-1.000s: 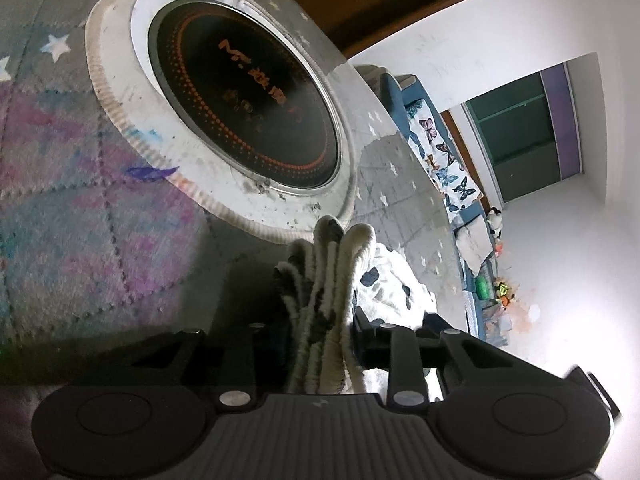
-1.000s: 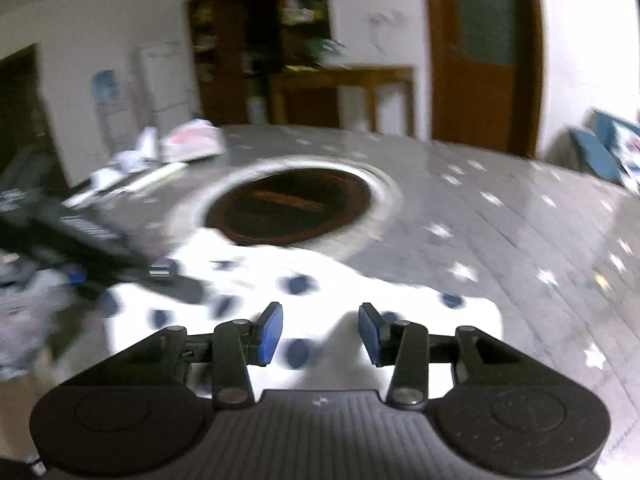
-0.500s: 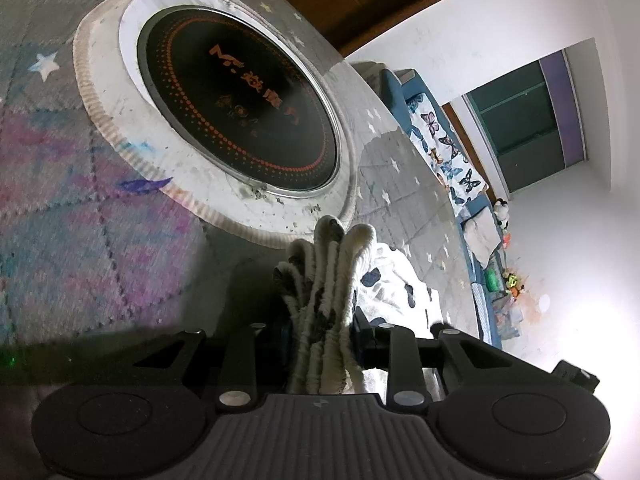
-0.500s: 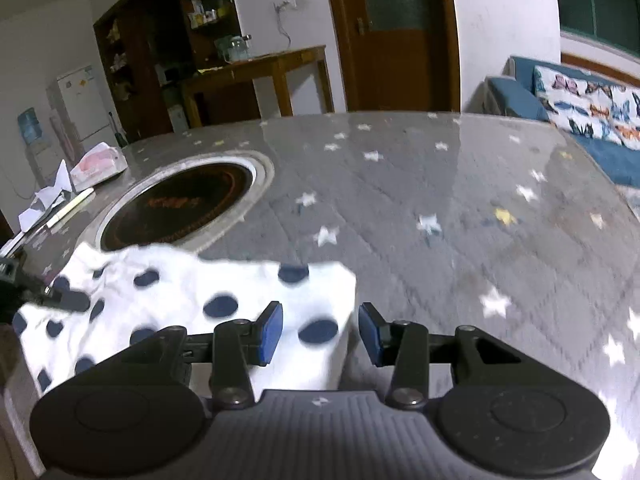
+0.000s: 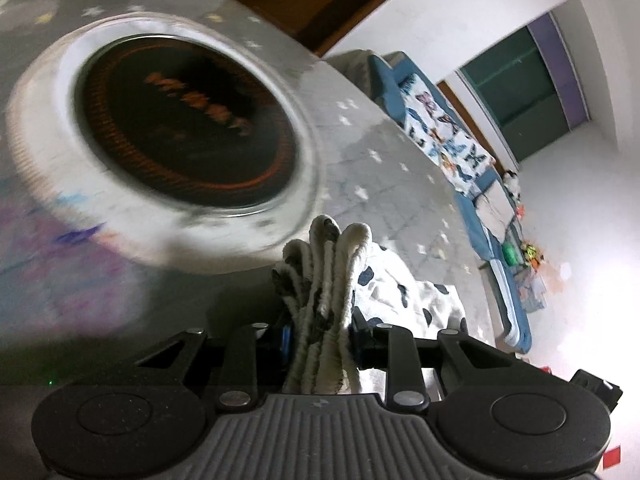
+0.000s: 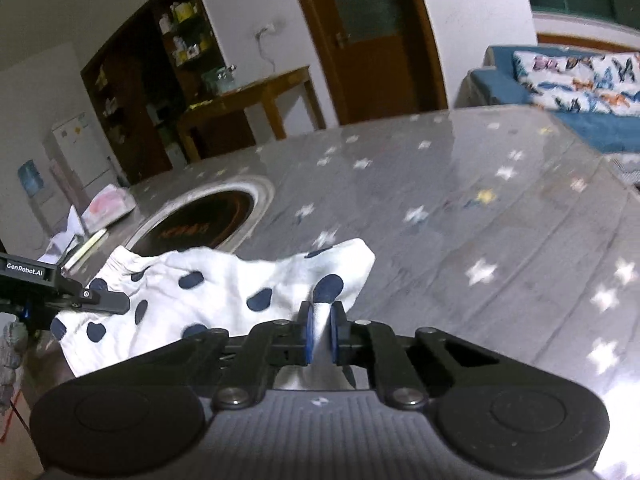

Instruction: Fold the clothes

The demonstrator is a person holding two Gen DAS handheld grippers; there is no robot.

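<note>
A white garment with dark blue dots (image 6: 224,288) is held between both grippers above the grey star-patterned table (image 6: 460,208). My right gripper (image 6: 320,332) is shut on its right edge, with cloth pinched between the blue pads. My left gripper (image 5: 320,328) is shut on a bunched, ribbed edge of the same garment (image 5: 328,272); the rest hangs to the right (image 5: 404,296). The left gripper also shows in the right wrist view (image 6: 68,296), at the garment's left end.
A round black induction cooktop (image 5: 188,128) with a white ring is set into the table just beyond the garment; it also shows in the right wrist view (image 6: 204,228). Papers and a tissue pack (image 6: 108,208) lie at the far left. A blue sofa (image 6: 568,92) stands past the table.
My right gripper was open over the garment and has shut on its right edge. The garment is now lifted and stretched between both grippers. The left gripper kept its hold.
</note>
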